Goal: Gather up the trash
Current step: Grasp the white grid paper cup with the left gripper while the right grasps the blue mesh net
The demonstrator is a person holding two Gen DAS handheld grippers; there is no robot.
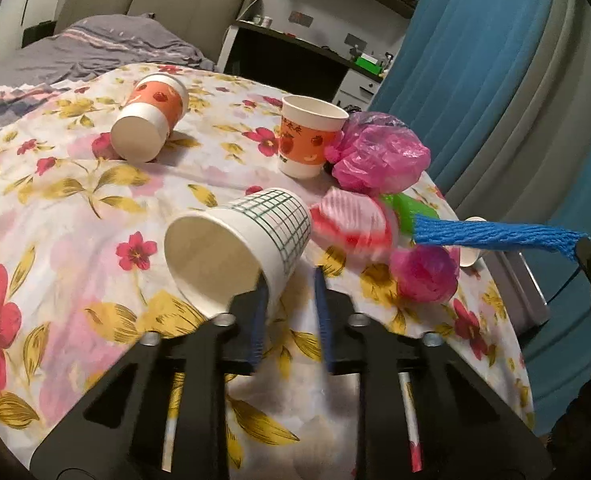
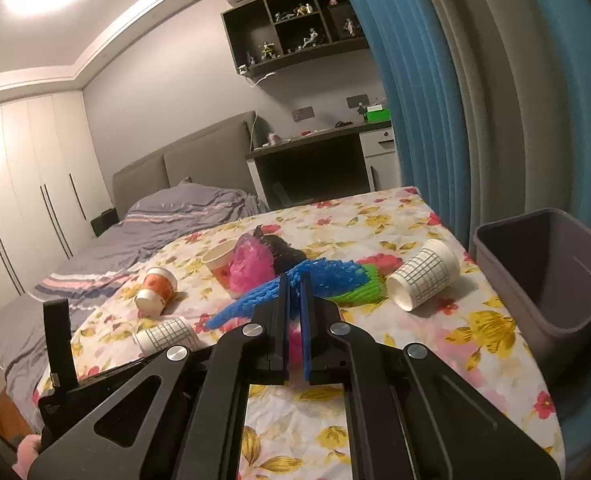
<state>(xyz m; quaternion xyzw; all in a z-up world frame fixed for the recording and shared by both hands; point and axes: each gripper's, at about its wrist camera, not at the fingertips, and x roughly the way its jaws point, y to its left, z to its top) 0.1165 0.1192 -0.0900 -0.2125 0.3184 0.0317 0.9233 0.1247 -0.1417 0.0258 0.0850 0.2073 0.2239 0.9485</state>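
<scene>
Trash lies on a flowered tablecloth. My left gripper is open, its left finger at the rim of a tipped grid-pattern paper cup. My right gripper is shut on a blue foam net and holds it above the table; the net also shows in the left wrist view. Around it lie a green net, pink plastic bags, a red-white wrapper, an upright orange cup, a tipped orange cup and a second grid cup.
A grey bin stands open at the table's right edge, beside a blue curtain. A bed lies beyond the table, with a desk behind. The table's edge curves close on the right.
</scene>
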